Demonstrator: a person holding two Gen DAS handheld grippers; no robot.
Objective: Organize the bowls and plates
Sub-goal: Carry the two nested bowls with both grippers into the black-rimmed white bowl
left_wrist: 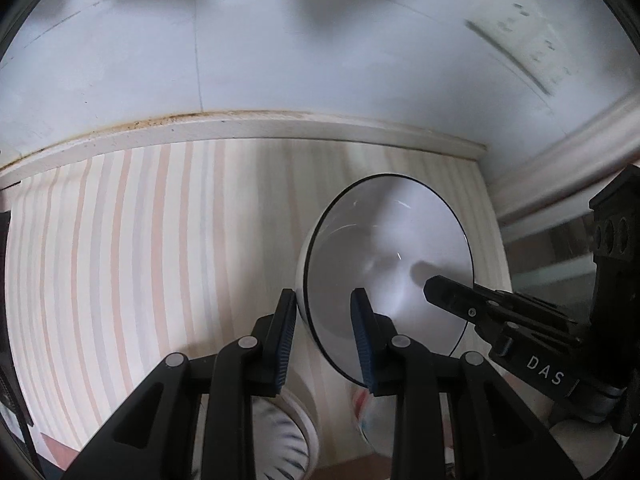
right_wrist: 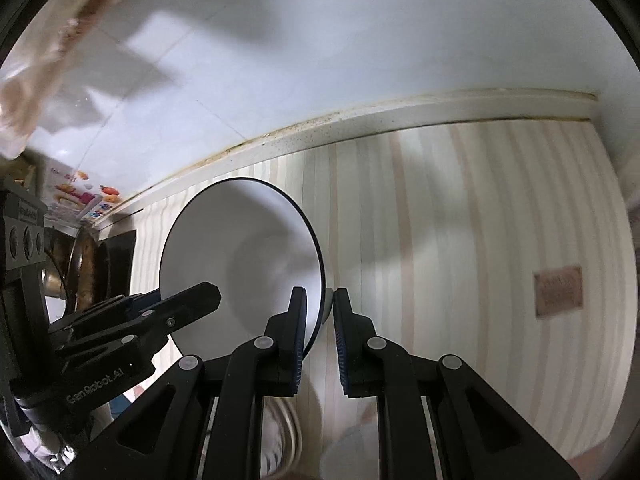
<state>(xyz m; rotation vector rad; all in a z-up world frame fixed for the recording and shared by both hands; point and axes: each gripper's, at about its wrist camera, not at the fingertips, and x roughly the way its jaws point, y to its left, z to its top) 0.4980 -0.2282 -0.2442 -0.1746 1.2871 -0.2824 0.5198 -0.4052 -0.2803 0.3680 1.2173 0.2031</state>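
A white bowl (left_wrist: 384, 248) with a thin dark rim is held in the air above the striped counter (left_wrist: 140, 248). My left gripper (left_wrist: 325, 312) is shut on its left rim, one finger inside and one outside. My right gripper (right_wrist: 320, 312) is shut on the opposite rim of the same bowl (right_wrist: 240, 248). The right gripper shows in the left wrist view (left_wrist: 480, 308) reaching into the bowl from the right. The left gripper shows in the right wrist view (right_wrist: 168, 312) at the bowl's left edge. Other dishes (left_wrist: 288, 432) lie blurred below.
A white tiled wall (left_wrist: 280, 48) rises behind the counter, with a wall socket (left_wrist: 520, 40) at upper right. A stove area with a pan (right_wrist: 88, 264) and a colourful package (right_wrist: 80, 196) sit left of the counter. A brown patch (right_wrist: 558, 290) lies on the counter's right.
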